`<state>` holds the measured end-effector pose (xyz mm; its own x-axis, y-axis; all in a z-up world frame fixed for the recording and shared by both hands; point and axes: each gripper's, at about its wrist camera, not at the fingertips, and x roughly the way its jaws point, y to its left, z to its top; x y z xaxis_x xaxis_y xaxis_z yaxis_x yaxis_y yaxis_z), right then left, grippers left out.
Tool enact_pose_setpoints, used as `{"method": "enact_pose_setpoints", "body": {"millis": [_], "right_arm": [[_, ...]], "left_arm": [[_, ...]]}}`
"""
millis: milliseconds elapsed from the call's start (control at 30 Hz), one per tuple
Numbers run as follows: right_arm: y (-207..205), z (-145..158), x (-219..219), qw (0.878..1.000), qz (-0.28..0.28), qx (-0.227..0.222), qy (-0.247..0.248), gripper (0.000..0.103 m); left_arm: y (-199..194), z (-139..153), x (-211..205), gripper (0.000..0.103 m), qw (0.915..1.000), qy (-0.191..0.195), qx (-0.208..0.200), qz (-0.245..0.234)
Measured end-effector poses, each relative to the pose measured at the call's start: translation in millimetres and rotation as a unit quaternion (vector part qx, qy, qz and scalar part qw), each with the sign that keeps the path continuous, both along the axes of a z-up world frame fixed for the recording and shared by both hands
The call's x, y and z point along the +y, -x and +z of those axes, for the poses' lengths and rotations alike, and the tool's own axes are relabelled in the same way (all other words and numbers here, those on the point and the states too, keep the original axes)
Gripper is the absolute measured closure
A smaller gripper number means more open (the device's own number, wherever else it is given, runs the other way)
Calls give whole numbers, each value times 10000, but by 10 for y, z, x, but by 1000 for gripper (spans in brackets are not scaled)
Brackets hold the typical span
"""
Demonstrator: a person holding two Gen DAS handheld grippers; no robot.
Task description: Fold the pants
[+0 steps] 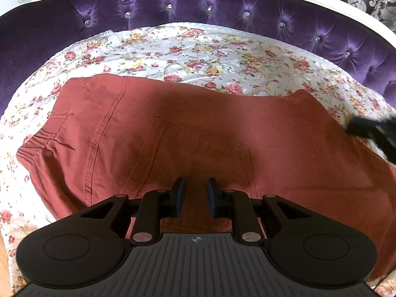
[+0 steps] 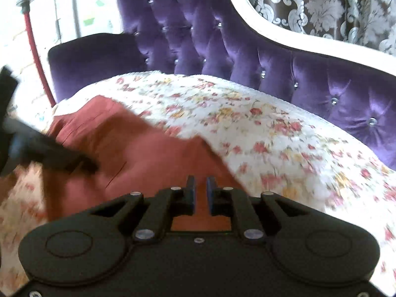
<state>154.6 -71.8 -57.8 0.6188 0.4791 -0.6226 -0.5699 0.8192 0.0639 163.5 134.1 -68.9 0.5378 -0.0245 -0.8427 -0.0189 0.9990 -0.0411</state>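
- The pants (image 1: 198, 133), rust-red, lie spread flat on a floral sheet (image 1: 188, 52) that covers the seat of a purple tufted sofa (image 1: 198, 2).
- In the left wrist view the left gripper (image 1: 196, 193) hangs over the pants, its jaws a small way apart with bare cloth showing in the gap; the pads press on nothing.
- Just ahead of those jaws lies a back pocket (image 1: 198, 153), its stitched outline running up and to the left of them.
- Further left of the jaws a long seam (image 1: 104, 133) runs across the cloth, and beyond it the gathered elastic waistband (image 1: 39, 143) sits at the far left edge of the garment.
- To the right of the left jaws, near the edge of the pants, the right gripper (image 1: 371, 131) shows as a dark blur (too smeared to read its fingers from here).
- In the right wrist view the right gripper (image 2: 201, 193) has its jaws a narrow way apart, with red cloth seen behind the gap and nothing clamped between the pads.
- That whole view is streaked with motion blur; the pants (image 2: 138, 148) lie ahead and left of the jaws, the sheet (image 2: 272, 136) ahead and right.
- The left gripper (image 2: 54, 153) shows there as a black smear well to the left of the jaws, over the pants.
- Behind the sofa back hangs a damask-patterned curtain (image 2: 321, 7).
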Motion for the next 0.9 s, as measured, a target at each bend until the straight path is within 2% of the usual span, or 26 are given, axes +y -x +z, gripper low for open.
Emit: {"method": "enact_pose_setpoints", "body": {"millis": [33, 67, 133, 233, 433, 500, 533, 600, 667, 767, 833, 900], "right_arm": [[-86, -15, 20, 10000, 55, 13, -33, 75], [-151, -29, 44, 9999, 105, 47, -55, 58], [-239, -63, 102, 9997, 212, 46, -88, 45], [-367, -101, 184, 9989, 423, 177, -65, 46], [-467, -223, 294, 9947, 722, 716, -151, 62], [-475, -247, 319, 9937, 743, 812, -216, 78], [-477, -247, 325, 9937, 734, 812, -250, 93], [-481, -209, 320, 9963, 555, 620, -225, 96], [-548, -143, 271, 9986, 233, 394, -265, 97], [-727, -157, 211, 9974, -12, 559, -448, 98], [-783, -261, 248, 9973, -45, 642, -348, 99], [-797, -376, 270, 9972, -73, 687, -278, 99]], "left_arm": [[2, -2, 3, 83, 10000, 17, -8, 0], [4, -6, 9, 83, 10000, 36, -19, 0], [13, -13, 12, 83, 10000, 46, -43, -6], [27, -19, 1, 83, 10000, 5, -83, -32], [47, -17, 2, 83, 9999, 5, -149, -39], [48, -12, -3, 83, 9999, -6, -156, -40], [49, -7, -2, 83, 9999, -6, -161, -30], [52, 21, 3, 83, 9998, -51, -190, 16], [52, 59, 11, 83, 9988, -364, -313, 117], [-7, 3, 65, 83, 9965, -796, -169, 196], [6, 13, 113, 83, 9970, -738, -188, 125], [21, 15, 153, 81, 9963, -840, -155, 121]]}}
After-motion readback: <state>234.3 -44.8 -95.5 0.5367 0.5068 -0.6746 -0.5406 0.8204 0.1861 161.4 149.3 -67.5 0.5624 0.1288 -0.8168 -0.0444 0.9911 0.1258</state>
